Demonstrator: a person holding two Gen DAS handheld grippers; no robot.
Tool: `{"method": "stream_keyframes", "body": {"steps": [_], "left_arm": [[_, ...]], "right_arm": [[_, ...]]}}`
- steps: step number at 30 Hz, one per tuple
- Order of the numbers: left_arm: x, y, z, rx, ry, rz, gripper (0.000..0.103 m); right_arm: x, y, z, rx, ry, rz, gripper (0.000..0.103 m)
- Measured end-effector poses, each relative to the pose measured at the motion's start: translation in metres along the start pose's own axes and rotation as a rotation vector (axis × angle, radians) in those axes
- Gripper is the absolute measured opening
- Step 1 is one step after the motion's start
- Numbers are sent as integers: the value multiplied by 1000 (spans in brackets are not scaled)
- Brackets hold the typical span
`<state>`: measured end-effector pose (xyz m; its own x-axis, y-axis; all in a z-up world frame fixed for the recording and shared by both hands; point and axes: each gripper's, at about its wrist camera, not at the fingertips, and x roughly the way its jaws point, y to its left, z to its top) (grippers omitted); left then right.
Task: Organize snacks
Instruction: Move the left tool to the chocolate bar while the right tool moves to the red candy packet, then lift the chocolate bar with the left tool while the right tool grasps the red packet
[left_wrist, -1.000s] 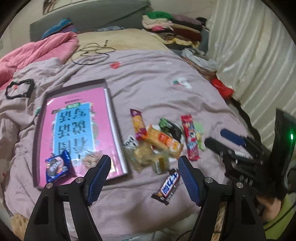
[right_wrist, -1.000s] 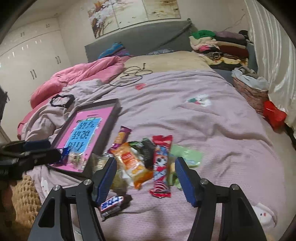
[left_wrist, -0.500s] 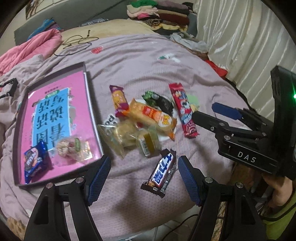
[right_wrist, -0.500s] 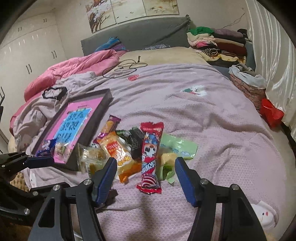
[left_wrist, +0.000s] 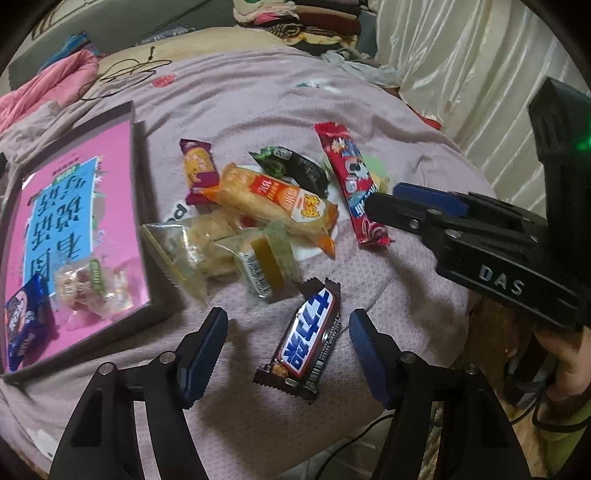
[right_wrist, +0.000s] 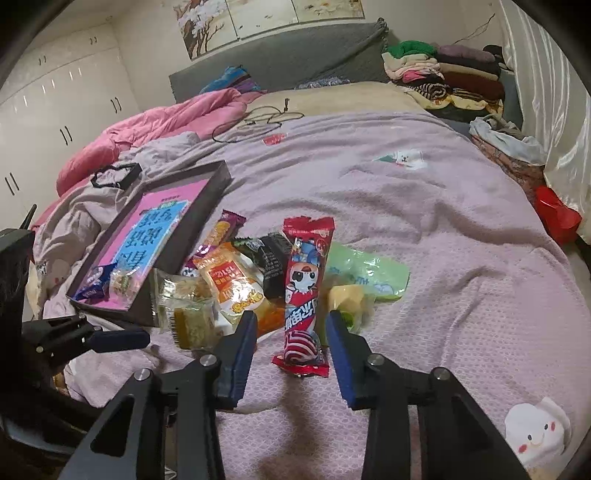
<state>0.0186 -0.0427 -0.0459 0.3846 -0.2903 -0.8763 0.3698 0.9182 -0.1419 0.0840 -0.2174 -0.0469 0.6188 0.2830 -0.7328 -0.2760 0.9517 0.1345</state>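
While closing, right hand-held gripper (right_wrist: 291, 334) straddles red snack stick (right_wrist: 304, 291), jaws apart, stick lengthwise w/ fingers; left hand-held gripper (left_wrist: 288, 332) apart.

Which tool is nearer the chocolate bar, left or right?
Left. The left tool straddles the chocolate bar, jaws open, just closing in. The right tool sits farther off, around the long red packet.
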Motion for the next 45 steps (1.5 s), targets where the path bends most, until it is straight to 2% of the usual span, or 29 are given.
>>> {"method": "stream_keyframes", "body": {"steps": [7, 17, 22, 24, 26, 32, 45], "left_arm": [[11, -2, -2, 23, 26, -23, 58], [25, -4, -6, 25, 54, -29, 57], [27, -1, -7, 6, 51, -39, 56], [28, -1, -6, 9, 47, -35, 51], [28, -2, -6, 12, 43, -37, 39], [25, -1, -6, 10, 38, -48, 30], [-9, 15, 2, -47, -30, -69, 29]], "right_arm": [[19, 0, 2, -17, 41, -24, 32], [38, 6, 3, -66, 82, -77, 32], [46, 3, 1, -62, 105, -76, 25], [44, 0, 1, -53, 96, -60, 25], [40, -1, 1, -46, 80, -47, 25], [19, -8, 2, 4, 10, -6, 25], [-9, -9, 5, 45, -92, 42, 25]]}}
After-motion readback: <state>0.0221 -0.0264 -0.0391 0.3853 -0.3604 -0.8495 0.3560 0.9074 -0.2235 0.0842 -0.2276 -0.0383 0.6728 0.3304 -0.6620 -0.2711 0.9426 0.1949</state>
